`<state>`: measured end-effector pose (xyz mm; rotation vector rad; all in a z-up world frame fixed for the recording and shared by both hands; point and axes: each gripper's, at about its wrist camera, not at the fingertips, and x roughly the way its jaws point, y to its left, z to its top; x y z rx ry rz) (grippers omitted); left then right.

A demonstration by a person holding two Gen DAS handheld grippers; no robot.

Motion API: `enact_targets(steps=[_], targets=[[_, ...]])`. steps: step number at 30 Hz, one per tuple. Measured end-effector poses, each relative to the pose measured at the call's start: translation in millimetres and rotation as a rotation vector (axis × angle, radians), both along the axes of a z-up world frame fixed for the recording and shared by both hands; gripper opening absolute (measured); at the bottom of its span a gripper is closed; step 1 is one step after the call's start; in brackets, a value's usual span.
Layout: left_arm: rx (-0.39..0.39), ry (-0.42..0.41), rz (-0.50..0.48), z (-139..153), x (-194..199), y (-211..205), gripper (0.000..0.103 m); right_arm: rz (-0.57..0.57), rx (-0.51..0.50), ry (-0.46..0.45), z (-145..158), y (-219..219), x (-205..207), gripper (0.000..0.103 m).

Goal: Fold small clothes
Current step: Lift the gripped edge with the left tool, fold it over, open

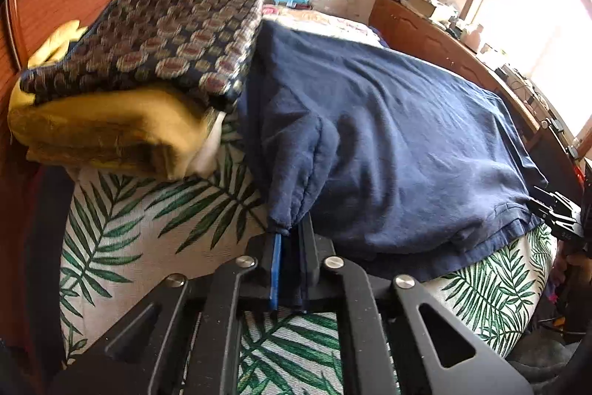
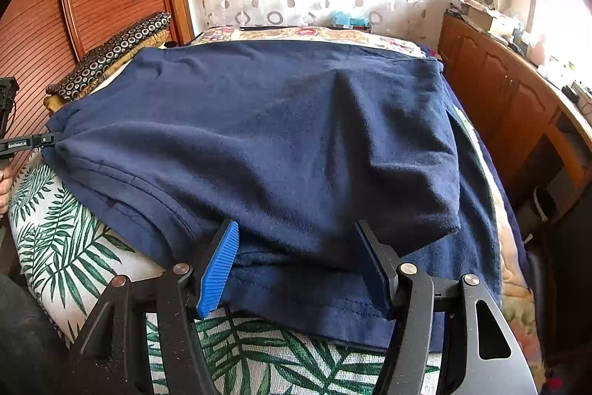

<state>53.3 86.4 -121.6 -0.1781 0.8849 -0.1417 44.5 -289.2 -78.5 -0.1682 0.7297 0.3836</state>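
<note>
Palm-leaf bedding [image 2: 74,247] carries your navy garment [image 2: 277,143] crosswise along its near edge, left gripper [image 1: 292,243] pinching its left corner, right gripper [image 2: 296,265] spread over its near hem.

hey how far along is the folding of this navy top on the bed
Done: a patterned and a yellow garment lie folded and stacked at the side. In hand: the left gripper is shut on a bunched corner of the navy top; the right gripper is open over its near hem. Left: the top lies spread, unfolded.
</note>
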Motion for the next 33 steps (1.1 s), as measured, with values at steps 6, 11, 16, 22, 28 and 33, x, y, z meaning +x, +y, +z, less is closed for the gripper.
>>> enact_targets(steps=[6, 11, 16, 22, 28, 33], targets=[[-0.028, -0.148, -0.064, 48.1, -9.9, -26.6, 0.006, 0.013, 0.026, -0.026, 4.2, -8.5, -5.7, 0.065], [-0.053, -0.223, -0.16, 81.9, 3.5, -63.5, 0.006, -0.011, 0.047, -0.049, 12.7, -22.3, -8.8, 0.065], [-0.052, -0.296, -0.287, 114.8, 27.4, -108.2, 0.006, -0.037, 0.055, -0.076, 22.5, -35.9, -11.3, 0.065], [-0.069, -0.33, -0.411, 136.7, 49.0, -163.2, 0.006, -0.06, 0.06, -0.12, 36.6, -46.2, -21.8, 0.065], [-0.088, -0.349, -0.525, 156.0, 53.7, -209.2, 0.006, -0.077, 0.064, -0.155, 46.5, -52.2, -34.4, 0.065], [-0.083, -0.297, -0.562, 152.7, 54.3, -229.9, 0.011, -0.083, 0.085, -0.163, 48.5, -56.9, -38.1, 0.065]])
